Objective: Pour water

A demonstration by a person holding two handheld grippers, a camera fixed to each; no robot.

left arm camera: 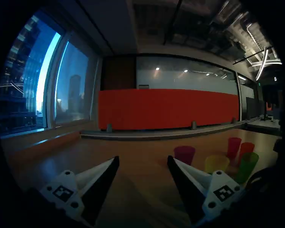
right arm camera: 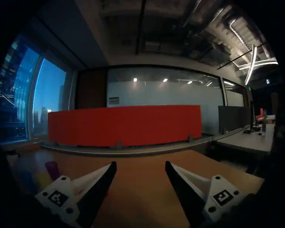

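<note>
Wooden bench [left arm camera: 100,148], warm orange-brown and pretty dim. The left tool [left arm camera: 142,159] has its two black-tipped white fingers spread wide with nothing between them, just bare wood.

The cups are all off to that tool's right and a bit ahead. A translucent purple plastic cup [left arm camera: 184,154] sits closest, just past the right fingertip. A yellow plastic cup [left arm camera: 216,163] stands beside it, then a green plastic cup [left arm camera: 248,165] further right near the bench edge. Behind those are a pink-red plastic cup [left arm camera: 233,147] and an orange-red plastic cup [left arm camera: 246,149], close together. All upright, none touching the tool. Can't tell whether any of them has water in it.

The right tool [right arm camera: 140,164] is gaping wide too, holding nothing. In the right gripper view a small purple cup shape [right arm camera: 52,170] stands off to its left. It's too dark there to make out the blurry colours next to it, or to say if it's the same purple one.

Room-wise, there's lots of open wood straight ahead of both tools, running to a long red divider panel [left arm camera: 169,108] along the far edge. Tall windows [left arm camera: 70,91] are on the left. On the right tool's right side the bench edge drops off, with a grey desk [right arm camera: 249,140] beyond the gap.
</note>
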